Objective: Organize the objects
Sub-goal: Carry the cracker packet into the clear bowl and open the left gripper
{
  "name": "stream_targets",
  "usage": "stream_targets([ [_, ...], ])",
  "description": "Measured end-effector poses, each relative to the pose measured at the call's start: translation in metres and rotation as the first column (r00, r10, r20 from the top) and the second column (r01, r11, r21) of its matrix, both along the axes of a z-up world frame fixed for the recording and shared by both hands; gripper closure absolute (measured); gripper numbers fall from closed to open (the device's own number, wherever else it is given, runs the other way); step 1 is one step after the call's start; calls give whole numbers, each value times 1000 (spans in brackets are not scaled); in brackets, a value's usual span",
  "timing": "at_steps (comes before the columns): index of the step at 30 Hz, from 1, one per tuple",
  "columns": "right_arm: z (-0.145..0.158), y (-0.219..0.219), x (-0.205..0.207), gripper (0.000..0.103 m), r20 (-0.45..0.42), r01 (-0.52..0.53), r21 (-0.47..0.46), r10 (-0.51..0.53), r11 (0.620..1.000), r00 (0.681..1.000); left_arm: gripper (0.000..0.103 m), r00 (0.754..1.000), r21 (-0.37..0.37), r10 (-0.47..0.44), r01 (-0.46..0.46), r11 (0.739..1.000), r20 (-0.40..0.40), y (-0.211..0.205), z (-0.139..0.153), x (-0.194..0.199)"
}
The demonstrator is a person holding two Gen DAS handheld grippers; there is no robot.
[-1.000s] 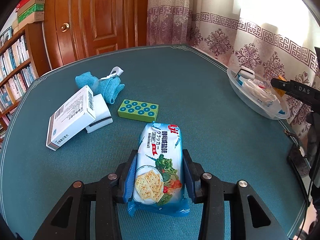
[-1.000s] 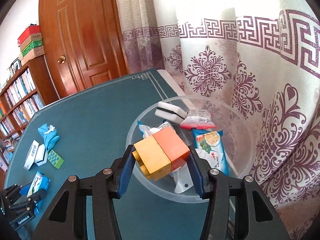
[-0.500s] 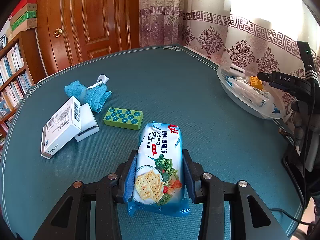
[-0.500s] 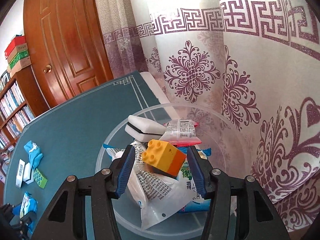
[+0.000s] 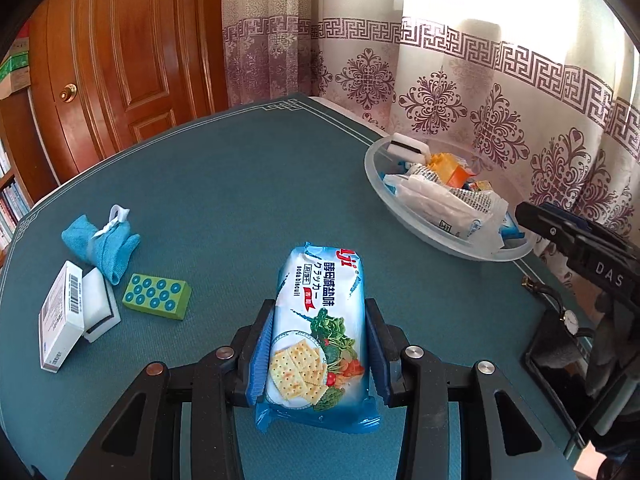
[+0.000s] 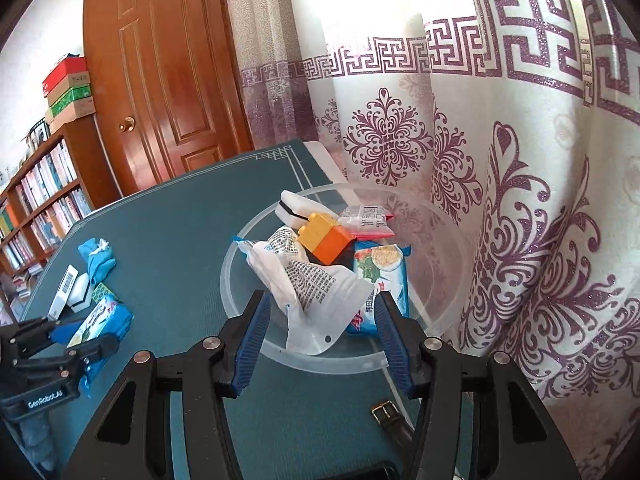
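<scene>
Left wrist view: the left gripper (image 5: 318, 354) holds the biscuit pack (image 5: 318, 328) squeezed between both fingers (image 5: 260, 354), lifted over the desk (image 5: 240, 184). The bowl (image 5: 404, 218) sits ahead and to the right, near the desk edge. My read: the step is carrying this pack there, so swing right, keep the pack level, and let go only once it is above the rim. The wrapper is glossy, slippery film with crimped ends; a firm squeeze risks cracking the crackers inside. Left behind on the desk: a soft blue cloth (image 5: 102, 242), a studded green block (image 5: 157, 296), a white sponge (image 5: 98, 304) and a cardboard box (image 5: 60, 322) leaning on it.

Right wrist view: the right gripper (image 6: 322, 334) hangs at the bowl's near rim (image 6: 320, 360), fingers (image 6: 252, 340) wide apart and holding nothing. The bowl is clear, round, shallow plastic. Inside, a hard orange-yellow brick (image 6: 324, 238) rests on a crinkly white bag (image 6: 308, 280), beside another biscuit pack and a sponge. The pile is loose, so aim for the bare right side. A leather strap (image 6: 390, 420) lies close by.
</scene>
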State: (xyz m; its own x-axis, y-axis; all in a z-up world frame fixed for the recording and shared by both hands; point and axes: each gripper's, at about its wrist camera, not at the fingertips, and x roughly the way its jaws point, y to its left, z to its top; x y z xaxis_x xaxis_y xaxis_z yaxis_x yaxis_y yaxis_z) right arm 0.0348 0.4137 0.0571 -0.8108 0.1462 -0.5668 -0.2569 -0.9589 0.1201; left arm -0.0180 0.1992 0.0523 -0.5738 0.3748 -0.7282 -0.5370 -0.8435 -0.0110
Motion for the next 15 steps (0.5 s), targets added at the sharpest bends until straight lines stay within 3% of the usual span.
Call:
stream_targets([
  [6, -3, -1, 18, 47, -9, -20, 16, 20, 1000, 1000, 59, 999, 27, -41, 41, 999, 3, 38, 12, -12],
  [15, -23, 12, 32, 47, 19, -10, -48, 11, 999, 1000, 59, 993, 50, -117, 118, 992, -13, 93, 27, -28],
])
